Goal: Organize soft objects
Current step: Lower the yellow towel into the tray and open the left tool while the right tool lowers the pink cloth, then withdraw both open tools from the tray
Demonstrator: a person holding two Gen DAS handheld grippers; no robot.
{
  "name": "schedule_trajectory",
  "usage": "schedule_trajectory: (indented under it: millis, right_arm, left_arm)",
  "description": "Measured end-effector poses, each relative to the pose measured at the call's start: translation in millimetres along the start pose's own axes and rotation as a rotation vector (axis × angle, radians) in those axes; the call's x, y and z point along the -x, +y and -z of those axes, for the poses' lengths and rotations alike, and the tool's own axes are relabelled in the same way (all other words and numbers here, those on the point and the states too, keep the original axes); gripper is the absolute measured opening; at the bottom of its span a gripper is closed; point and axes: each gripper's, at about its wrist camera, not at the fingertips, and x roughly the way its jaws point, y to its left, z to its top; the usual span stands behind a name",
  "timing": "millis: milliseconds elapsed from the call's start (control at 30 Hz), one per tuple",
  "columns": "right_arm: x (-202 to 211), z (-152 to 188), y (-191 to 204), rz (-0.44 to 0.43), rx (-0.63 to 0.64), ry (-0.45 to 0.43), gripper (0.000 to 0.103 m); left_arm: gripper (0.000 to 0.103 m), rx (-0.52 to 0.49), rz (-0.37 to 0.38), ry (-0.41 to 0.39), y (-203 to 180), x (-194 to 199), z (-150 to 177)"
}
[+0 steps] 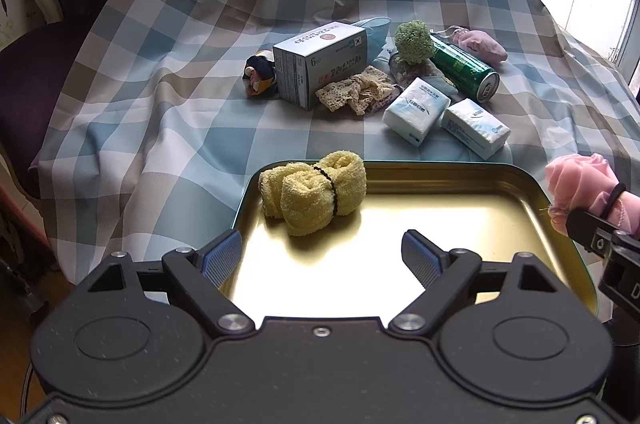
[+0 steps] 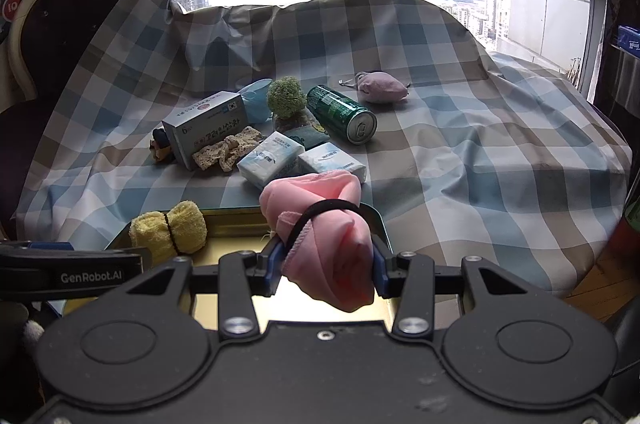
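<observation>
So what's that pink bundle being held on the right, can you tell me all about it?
The pink bundle is a soft, smooth cloth rolled into a plump wad, with a stitched hem showing at one edge. A thin black hair tie loops around it and keeps it rolled. The right tool is shut on it, its blue pads pressing both sides. It hangs tilted above the near right part of the gold tin tray, touching only the tool. The yellow towel roll already lies in the tray, well apart from it.

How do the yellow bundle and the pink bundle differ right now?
The yellow bundle lies in the gold tray, released; the pink bundle is clamped in the right gripper above it. Yellow looks like fuzzy terry, pink like smooth cloth. Both are rolled and bound by a black band.
</observation>
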Motion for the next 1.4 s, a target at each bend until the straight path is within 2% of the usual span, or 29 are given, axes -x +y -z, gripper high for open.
schedule_trajectory:
  millis: [200, 267, 400, 1400]
  right_arm:
    - [1.1, 0.3, -0.3, -0.004, 0.004, -0.003, 0.044]
    - [2.5, 0.1, -0.1, -0.006, 0.005, -0.01, 0.051]
    - [5.3, -0.7, 0.9, -0.008, 0.012, -0.024, 0.057]
    - [-1.6, 0.6, 0.4, 0.005, 0.004, 0.003, 0.059]
  left_arm:
    - [0.084, -0.001, 0.002, 0.0, 0.9, 0.0, 0.0]
    - [0.084, -0.002, 0.002, 0.0, 1.0, 0.0, 0.0]
    - [0.084, -0.001, 0.002, 0.001, 0.4, 0.1, 0.2]
    - [0.084, 0.009, 0.003, 0.012, -4.3, -0.3, 3.3]
